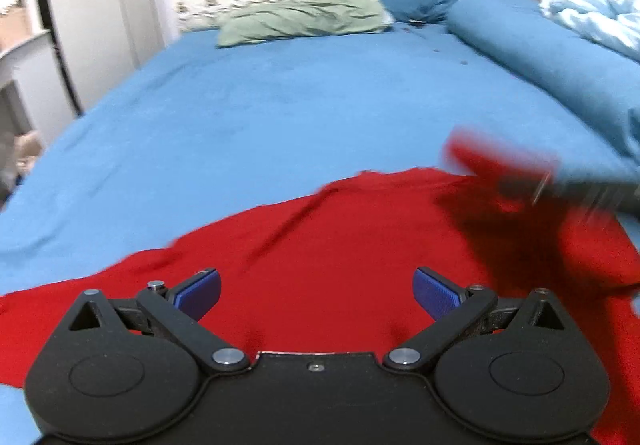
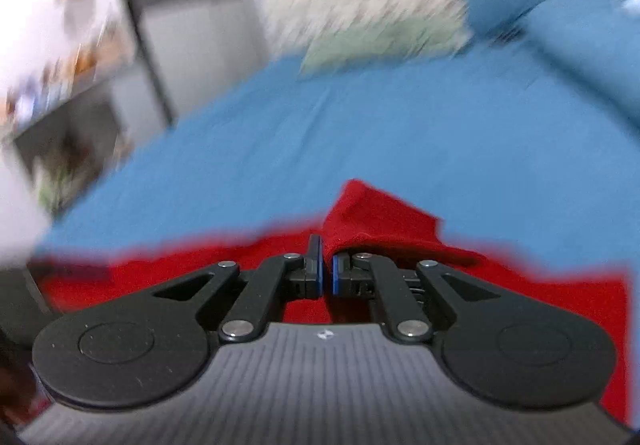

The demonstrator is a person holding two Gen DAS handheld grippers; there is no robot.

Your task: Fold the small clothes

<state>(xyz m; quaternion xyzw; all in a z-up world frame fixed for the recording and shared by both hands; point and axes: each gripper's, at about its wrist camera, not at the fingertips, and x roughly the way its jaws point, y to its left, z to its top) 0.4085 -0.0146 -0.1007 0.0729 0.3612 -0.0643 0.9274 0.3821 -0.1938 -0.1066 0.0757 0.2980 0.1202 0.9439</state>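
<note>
1 red garment (image 1: 340, 245) lies mostly flat near the bed's (image 1: 280, 105) front edge, folding barely begun: the right gripper (image 2: 327, 269) is clamped on a raised corner of it, while the left gripper (image 1: 316, 295) hovers wide open, holding nothing.

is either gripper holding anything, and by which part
Right gripper pinches the red garment by an edge fold. Left gripper is open, holding nothing.

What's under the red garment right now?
The red cloth garment lies on the blue bed sheet, one corner pinched up by the right gripper. Anything beneath the cloth is covered.
</note>
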